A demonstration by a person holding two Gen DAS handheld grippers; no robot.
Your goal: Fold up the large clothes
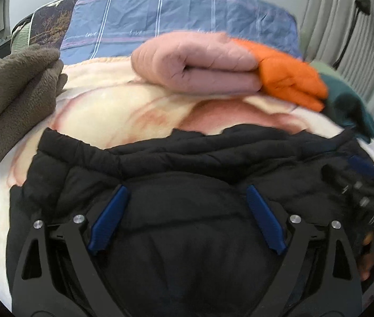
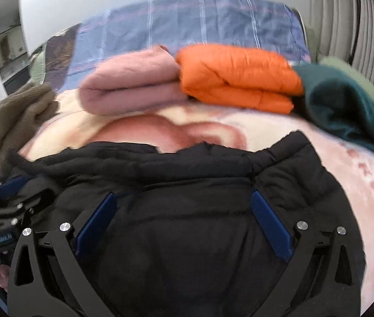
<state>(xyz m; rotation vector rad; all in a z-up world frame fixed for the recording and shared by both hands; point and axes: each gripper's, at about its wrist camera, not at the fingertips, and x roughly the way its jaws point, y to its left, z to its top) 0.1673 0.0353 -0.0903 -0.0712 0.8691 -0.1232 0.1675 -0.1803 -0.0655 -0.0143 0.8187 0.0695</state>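
**A:** so where's the jacket (image 1: 187,174) sitting vs the claws?

**B:** right under and ahead of both. The left claw (image 1: 187,214) has its blue fingers (image 1: 109,219) spread wide with black puffer filling the gap, gripping nothing as far as I can see. Same deal for the right claw (image 2: 184,219), wide open over the fabric.

**A:** how's the jacket look?

**B:** black, quilted, bunched in a thick wad on the pink-cream blanket (image 2: 213,129). Far edge is lumpy and uneven.

**A:** and the claws' pose?

**B:** side by side, both pointing across the bed. Beyond the jacket there's a folded pink piece (image 2: 131,92), an orange one (image 2: 237,82) and a green one (image 2: 345,105). Frames are blurry.
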